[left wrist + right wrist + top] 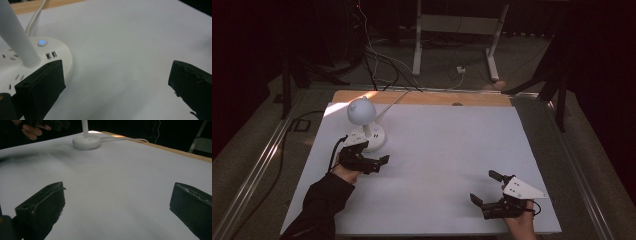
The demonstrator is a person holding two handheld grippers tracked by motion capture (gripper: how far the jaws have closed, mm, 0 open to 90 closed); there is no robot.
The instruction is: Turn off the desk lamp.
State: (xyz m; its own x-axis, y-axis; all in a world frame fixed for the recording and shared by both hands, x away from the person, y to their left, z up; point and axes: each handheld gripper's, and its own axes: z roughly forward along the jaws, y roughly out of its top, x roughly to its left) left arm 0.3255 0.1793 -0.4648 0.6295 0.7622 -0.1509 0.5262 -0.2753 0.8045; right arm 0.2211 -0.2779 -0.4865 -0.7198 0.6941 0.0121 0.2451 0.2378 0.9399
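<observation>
While the white desk lamp with its round plastic base and globe-shaped head (362, 122) stands at the far left of the white table sheet (447, 150), the left gripper (379, 162) sits just in front of that base, held level by a hand in a dark sleeve (319, 205). Its jaws stand wide apart with nothing between them. In the left gripper view one black jaw lies right beside the rim of the lamp base, overlapping it in the picture; whether it touches cannot be told. The other jaw is over bare sheet.

Lamp base, left gripper view: small round button glowing blue (42, 42) near the foot of the white stem (18, 37); two USB ports (51, 55) set in the top just beside the button; socket slots on the near side of the base. A white cable (392, 102) runs from the base toward the far wooden table edge (422, 97).

The right gripper (486, 189) rests near the front right corner of the sheet, well apart from the lamp. Jaws wide apart, empty, bare white sheet between them. Its grey three-cornered plate faces up in the high view.

In the right gripper view the lamp base shows far off, with fingers of the other hand (31, 132) nearby.
</observation>
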